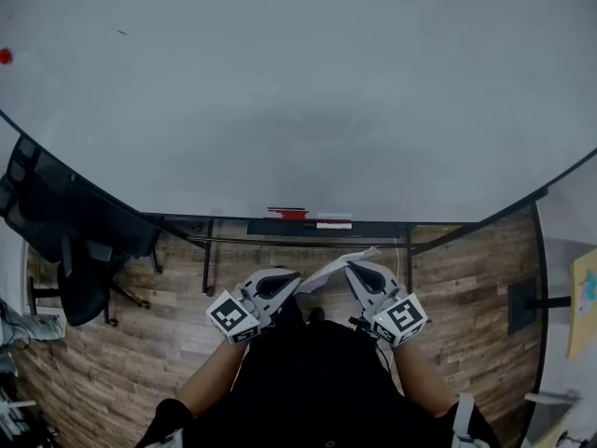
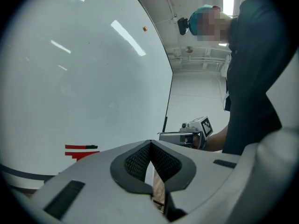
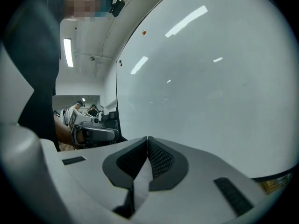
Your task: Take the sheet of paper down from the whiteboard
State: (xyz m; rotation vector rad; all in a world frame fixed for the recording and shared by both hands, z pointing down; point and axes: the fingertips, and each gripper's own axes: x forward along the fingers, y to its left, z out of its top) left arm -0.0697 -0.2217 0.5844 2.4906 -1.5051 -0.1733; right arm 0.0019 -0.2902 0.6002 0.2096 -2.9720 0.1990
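Note:
The sheet of paper [image 1: 336, 267] is off the whiteboard [image 1: 298, 91] and hangs low in front of the person, stretched between both grippers. My left gripper [image 1: 295, 284] is shut on its left end, where a pale edge shows between the pads [image 2: 150, 169]. My right gripper [image 1: 353, 271] is shut on the other end, and a white strip of the paper [image 3: 140, 181] runs out from its closed jaws. Both grippers point roughly level toward each other. The right gripper [image 2: 189, 133] shows in the left gripper view, and the left gripper [image 3: 91, 132] in the right gripper view.
The whiteboard's tray [image 1: 233, 224] carries red markers [image 1: 289, 214] and an eraser [image 1: 333, 223]. A small red magnet [image 1: 5, 56] sits at the board's far left. A black office chair [image 1: 75, 250] stands left on the wooden floor [image 1: 466, 287]. The board's stand legs [image 1: 207, 264] are just ahead.

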